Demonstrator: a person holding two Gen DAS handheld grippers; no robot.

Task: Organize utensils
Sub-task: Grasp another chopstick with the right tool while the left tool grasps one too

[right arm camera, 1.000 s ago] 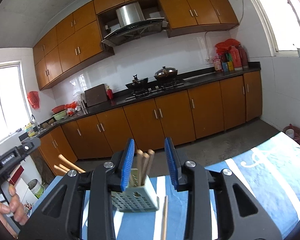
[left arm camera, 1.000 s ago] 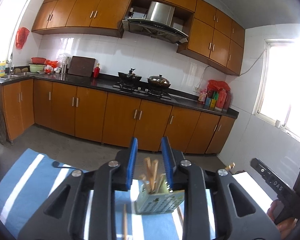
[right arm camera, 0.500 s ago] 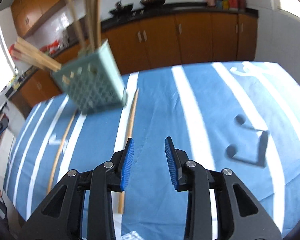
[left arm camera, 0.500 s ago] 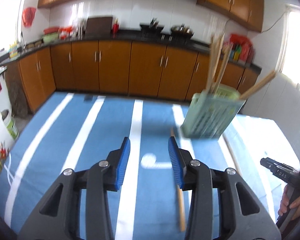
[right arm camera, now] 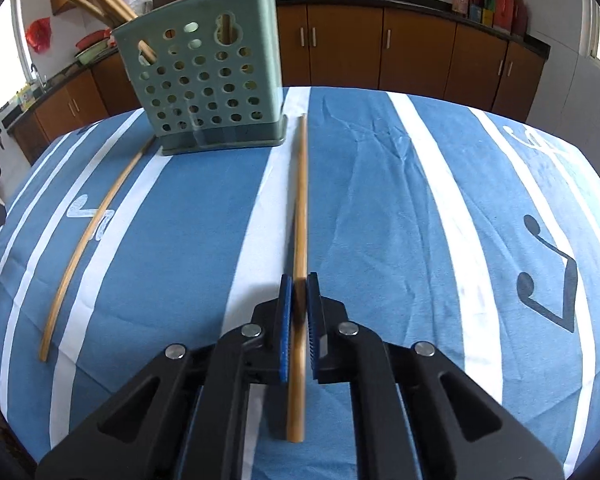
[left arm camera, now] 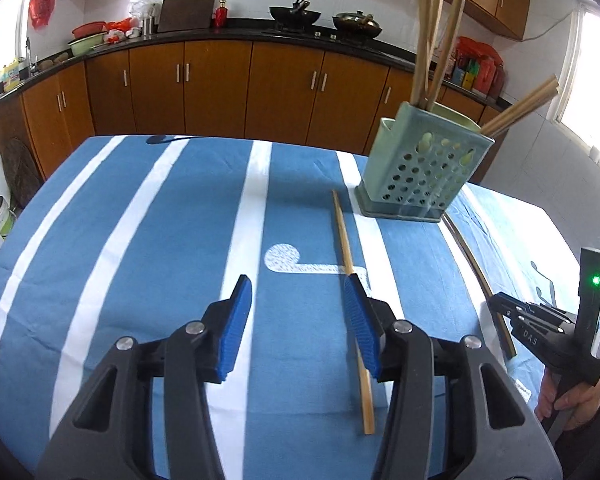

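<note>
A pale green perforated holder (left arm camera: pixel 420 172) (right arm camera: pixel 208 80) stands on the blue striped tablecloth (left arm camera: pixel 160 240) with several wooden chopsticks upright in it. One loose chopstick (left arm camera: pixel 342 232) lies left of the holder, and its near part runs under the right finger of my left gripper (left arm camera: pixel 298 278). That gripper's jaws are opening and nothing is pressed between the pads. My right gripper (right arm camera: pixel 299 280) is shut on a second chopstick (right arm camera: pixel 300 200) that lies flat on the cloth. In the left wrist view the right gripper (left arm camera: pixel 500 304) sits low at the right, on that chopstick (left arm camera: pixel 470 260).
A person's hand (left arm camera: pixel 568 404) holds the right gripper's handle. In the right wrist view the other loose chopstick (right arm camera: pixel 84 240) curves left of the holder. Brown kitchen cabinets (left arm camera: pixel 220 88) and a dark counter with pans stand beyond the table's far edge.
Both grippers have come down and tipped toward the table. The right jaws have closed on the chopstick lying on the cloth. The left jaws have spread wider.
</note>
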